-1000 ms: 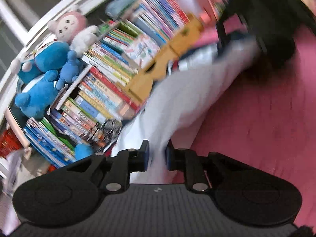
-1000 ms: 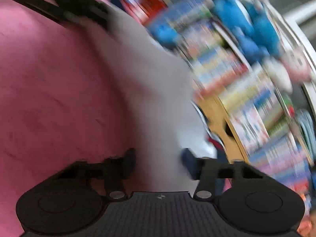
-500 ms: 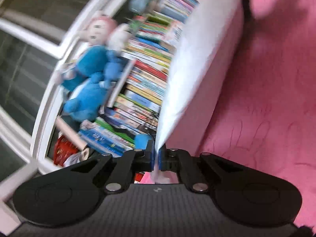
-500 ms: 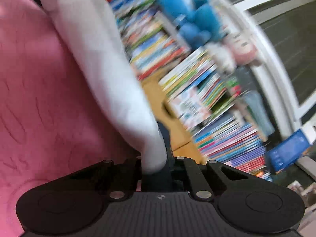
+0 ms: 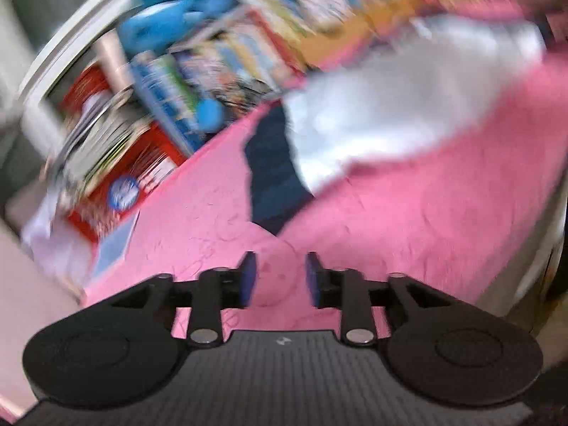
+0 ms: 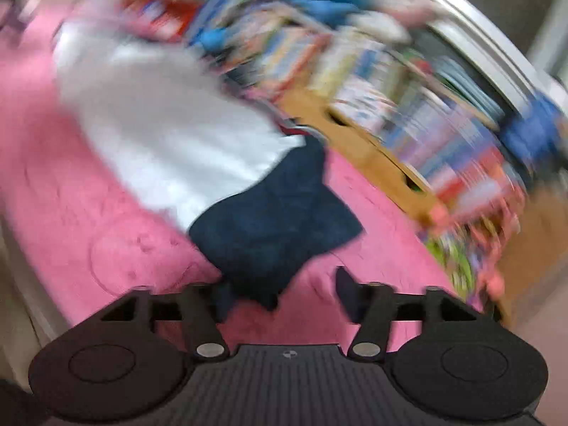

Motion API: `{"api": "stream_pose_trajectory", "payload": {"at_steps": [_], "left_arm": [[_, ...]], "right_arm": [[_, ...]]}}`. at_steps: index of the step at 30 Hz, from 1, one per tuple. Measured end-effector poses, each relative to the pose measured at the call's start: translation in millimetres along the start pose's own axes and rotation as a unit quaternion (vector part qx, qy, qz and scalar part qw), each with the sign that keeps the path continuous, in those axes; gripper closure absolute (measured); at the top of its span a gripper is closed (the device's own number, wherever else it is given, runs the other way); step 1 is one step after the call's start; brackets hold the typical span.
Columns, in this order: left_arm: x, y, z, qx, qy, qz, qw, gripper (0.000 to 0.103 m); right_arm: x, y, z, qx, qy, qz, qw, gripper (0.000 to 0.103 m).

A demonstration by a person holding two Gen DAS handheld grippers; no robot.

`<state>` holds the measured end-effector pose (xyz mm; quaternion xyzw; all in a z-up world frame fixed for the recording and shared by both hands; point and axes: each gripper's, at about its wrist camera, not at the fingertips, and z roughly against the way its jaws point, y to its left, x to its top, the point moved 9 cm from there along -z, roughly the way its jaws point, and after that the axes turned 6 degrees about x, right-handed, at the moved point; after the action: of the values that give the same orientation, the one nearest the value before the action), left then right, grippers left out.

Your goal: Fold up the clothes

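A: Where's the white garment with navy sleeves (image 6: 184, 131)?
B: Flat on the pink quilted bedspread (image 5: 408, 213), at twelve o'clock (views are blurred).
A: Grippers?
B: Left gripper (image 5: 278, 277) and right gripper (image 6: 280, 296) both spread wide, empty.

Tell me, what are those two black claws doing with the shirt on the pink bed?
A person is folding clothes with a claw in each hand. Right now the white shirt with the dark blue sleeve lies on the pink blanket. The left claw and the right claw are both open and hold nothing.
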<state>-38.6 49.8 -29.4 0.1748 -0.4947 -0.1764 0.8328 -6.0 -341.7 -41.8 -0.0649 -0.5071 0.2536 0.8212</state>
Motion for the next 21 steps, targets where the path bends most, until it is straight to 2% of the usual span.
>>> {"api": "stream_pose_trajectory", "payload": {"at_steps": [2,3,5,8,9,10,12,13,15,16,17,18,21], "left_arm": [[19,7,-6,0.002,-0.024,0.072,0.9971,0.049],[28,6,-12,0.005,-0.034,0.096,0.9947,0.046],[45,3,-37,0.03,-0.042,0.124,0.9909,0.042],[46,4,-70,0.061,-0.011,0.167,0.9841,0.041],[43,3,-81,0.065,0.004,0.186,0.9804,0.042],[36,0,-89,0.07,0.02,0.192,0.9787,0.042],[22,-4,-100,0.085,0.051,0.167,0.9809,0.042],[18,-6,-99,0.09,0.047,0.151,0.9833,0.042],[13,-8,-94,0.093,0.041,0.131,0.9862,0.041],[12,-7,-91,0.09,0.044,0.131,0.9862,0.041],[10,-5,-90,0.085,0.049,0.138,0.9856,0.041],[9,-2,-92,0.077,0.053,0.149,0.9844,0.041],[7,5,-99,0.061,0.058,0.184,0.9793,0.041]], "right_arm": [[9,-6,19,-0.006,-0.039,-0.098,0.994,0.037],[17,-1,22,-0.005,-0.066,-0.135,0.989,0.037],[35,12,28,-0.003,-0.122,-0.201,0.972,0.03],[67,50,19,-0.003,-0.16,-0.216,0.963,0.028],[71,59,14,0.01,-0.158,-0.215,0.964,0.027],[73,67,9,0.026,-0.151,-0.214,0.965,0.027],[77,83,-2,0.058,-0.136,-0.211,0.966,0.027],[79,91,-8,0.074,-0.129,-0.209,0.967,0.029],[82,106,-18,0.106,-0.115,-0.206,0.966,0.041],[84,114,-23,0.122,-0.107,-0.204,0.965,0.053],[76,111,-27,0.114,-0.091,-0.213,0.966,0.06],[64,103,-31,0.098,-0.071,-0.226,0.967,0.062],[24,62,-31,0.004,-0.036,-0.24,0.97,0.086]]}}
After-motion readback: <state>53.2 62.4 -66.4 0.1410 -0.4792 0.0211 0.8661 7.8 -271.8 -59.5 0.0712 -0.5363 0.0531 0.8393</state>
